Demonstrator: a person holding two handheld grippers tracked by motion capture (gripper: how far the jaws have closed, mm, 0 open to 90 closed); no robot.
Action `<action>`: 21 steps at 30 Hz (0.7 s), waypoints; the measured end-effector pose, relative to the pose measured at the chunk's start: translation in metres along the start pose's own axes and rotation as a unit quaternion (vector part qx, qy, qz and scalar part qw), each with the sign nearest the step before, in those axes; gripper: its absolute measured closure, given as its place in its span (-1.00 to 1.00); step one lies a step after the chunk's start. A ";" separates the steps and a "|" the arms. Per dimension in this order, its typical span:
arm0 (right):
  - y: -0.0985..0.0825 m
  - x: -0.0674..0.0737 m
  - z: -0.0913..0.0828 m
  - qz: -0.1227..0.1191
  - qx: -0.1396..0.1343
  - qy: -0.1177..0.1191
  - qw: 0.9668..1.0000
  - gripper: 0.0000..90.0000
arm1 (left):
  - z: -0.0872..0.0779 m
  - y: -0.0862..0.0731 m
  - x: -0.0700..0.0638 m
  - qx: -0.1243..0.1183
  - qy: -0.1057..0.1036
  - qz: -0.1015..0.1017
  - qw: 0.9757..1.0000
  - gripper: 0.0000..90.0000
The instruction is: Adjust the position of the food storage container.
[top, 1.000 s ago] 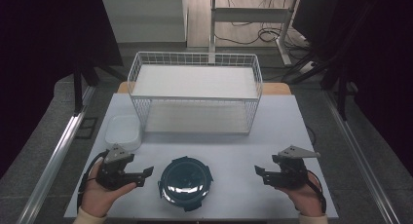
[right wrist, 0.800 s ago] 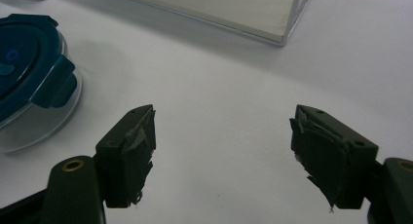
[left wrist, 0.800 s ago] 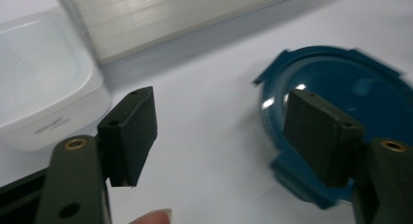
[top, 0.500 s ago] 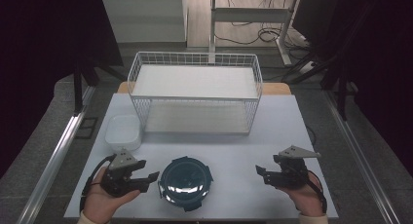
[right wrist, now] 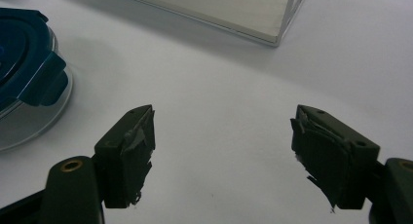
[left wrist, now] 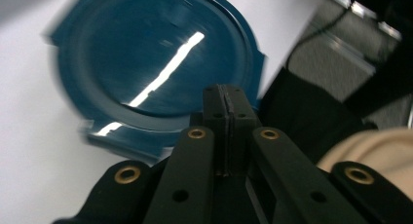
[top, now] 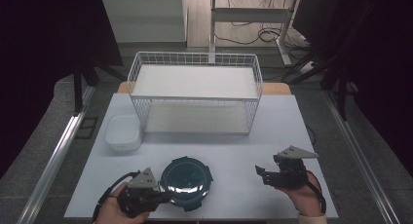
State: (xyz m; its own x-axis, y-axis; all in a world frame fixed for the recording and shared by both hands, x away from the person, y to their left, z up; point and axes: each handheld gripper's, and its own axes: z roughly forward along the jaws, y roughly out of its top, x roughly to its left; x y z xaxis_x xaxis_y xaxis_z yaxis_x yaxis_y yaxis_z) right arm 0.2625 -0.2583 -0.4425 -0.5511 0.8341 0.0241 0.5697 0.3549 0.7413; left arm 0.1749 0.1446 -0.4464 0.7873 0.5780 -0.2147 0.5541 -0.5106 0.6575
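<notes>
white table: wire rack, white tub, lidded container

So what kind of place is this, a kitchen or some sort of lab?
Probably a lab or test room, not a kitchen. A plain white table holds a staged set: a white wire basket, a blue-lidded container. Cables trail over the bare floor behind, by dark screens.

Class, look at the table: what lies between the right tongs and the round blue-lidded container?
Nothing: in the high view, bare white table separates the right tongs from the blue-lidded container; the right gripper view shows the same.
</notes>
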 end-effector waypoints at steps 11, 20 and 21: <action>-0.002 -0.003 0.001 0.002 0.001 -0.017 1.000 -0.49 | 0.027 -0.012 -0.014 0.064 -0.010 0.028 0.998 1.00; -0.003 -0.001 0.005 -0.001 0.001 -0.024 1.000 -0.50 | 0.036 -0.015 -0.007 0.062 -0.011 0.024 0.998 1.00; -0.003 -0.002 0.006 -0.001 0.002 -0.025 1.000 -0.50 | 0.037 -0.015 -0.006 0.061 -0.009 0.021 0.998 1.00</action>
State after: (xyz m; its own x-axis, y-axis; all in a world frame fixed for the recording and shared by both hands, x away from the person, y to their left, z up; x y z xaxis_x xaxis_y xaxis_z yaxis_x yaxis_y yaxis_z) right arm 0.2653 -0.2581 -0.4489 -0.5208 0.8536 -0.0107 0.5713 0.3579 0.7386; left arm 0.1723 0.1252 -0.4817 0.8151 0.5426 -0.2029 0.5480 -0.6087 0.5738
